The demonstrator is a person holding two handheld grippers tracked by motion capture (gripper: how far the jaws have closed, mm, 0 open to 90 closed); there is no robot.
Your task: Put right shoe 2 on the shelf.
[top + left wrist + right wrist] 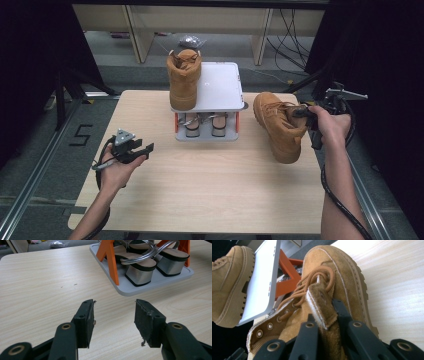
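Observation:
A tan suede boot (pixel 278 125) hangs tilted over the right part of the table, toe toward the near edge. My right gripper (pixel 303 114) is shut on its collar. In the right gripper view the jaws (pixel 325 323) pinch the boot's tongue (pixel 319 302), with the laces just beyond. The matching boot (pixel 183 79) stands upright on the left of the rack's white top shelf (pixel 222 85). My left gripper (pixel 142 150) rests low over the table's left side, open with nothing between its fingers (pixel 86 315).
The small rack has orange posts (pixel 111 262) and a grey bottom tray (pixel 155 286) with a pair of silver-heeled sandals (pixel 140 268) on it. Bare wood table (pixel 210 190) lies in front of the rack. Cables and furniture legs stand beyond the far edge.

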